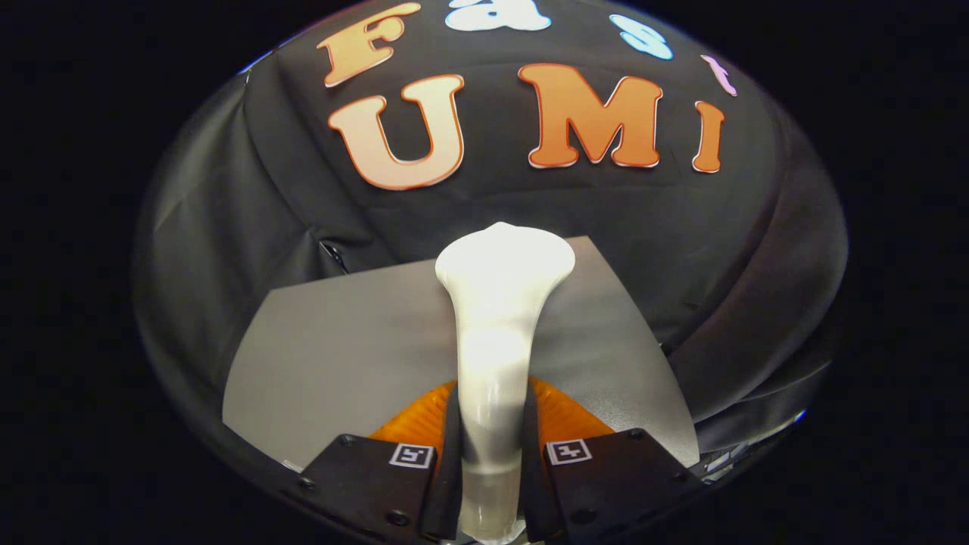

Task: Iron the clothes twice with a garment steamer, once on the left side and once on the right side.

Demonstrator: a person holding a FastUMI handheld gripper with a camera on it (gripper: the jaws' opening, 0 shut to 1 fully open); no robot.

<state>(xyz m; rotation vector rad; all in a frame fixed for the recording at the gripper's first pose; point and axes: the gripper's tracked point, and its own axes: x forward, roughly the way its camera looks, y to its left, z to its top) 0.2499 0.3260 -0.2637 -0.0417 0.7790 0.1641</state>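
Note:
A white garment steamer (496,325) stands up between my fingers, its slim handle pinched on both sides and its wider head flaring out beyond them. My gripper (490,446) is shut on that handle. Behind the steamer lies a grey tabletop (333,341). An orange ribbed surface (564,416) shows just behind the fingers, on either side of the handle; I cannot tell what it is.
The black cloth wall (227,212) of the booth rises right behind the grey table and curves around both sides. A small dark clip or fitting (333,253) sits at the table's far left corner.

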